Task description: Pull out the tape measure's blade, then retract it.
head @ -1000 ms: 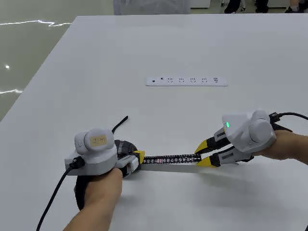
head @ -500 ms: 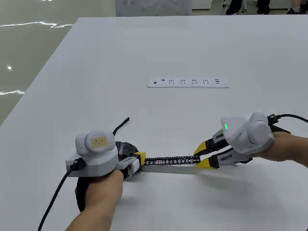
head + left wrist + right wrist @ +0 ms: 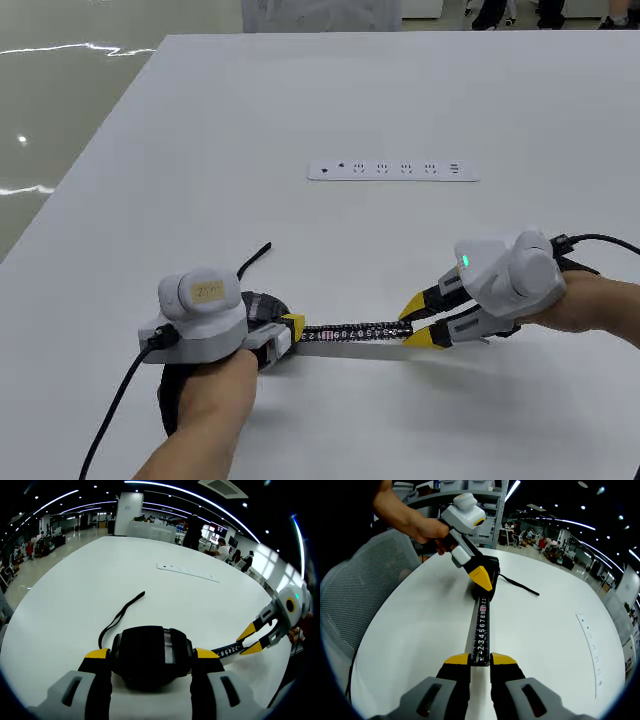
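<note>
Tape measure (image 3: 150,650) with a rounded black plastic case, its narrow black blade (image 3: 481,630) partly drawn out across the white table (image 3: 420,90).
The case sits on the tabletop, clamped between the yellow-tipped jaws of the left gripper (image 3: 151,655); the right gripper (image 3: 480,660) grips the blade's free end, jaws narrowly apart. White numerals run along the blade, the farther ones too small to read. A thin black wrist strap (image 3: 122,612) trails from the case. In the head view the left gripper's body covers most of the case, and the blade's very tip is hidden between the right jaws.
</note>
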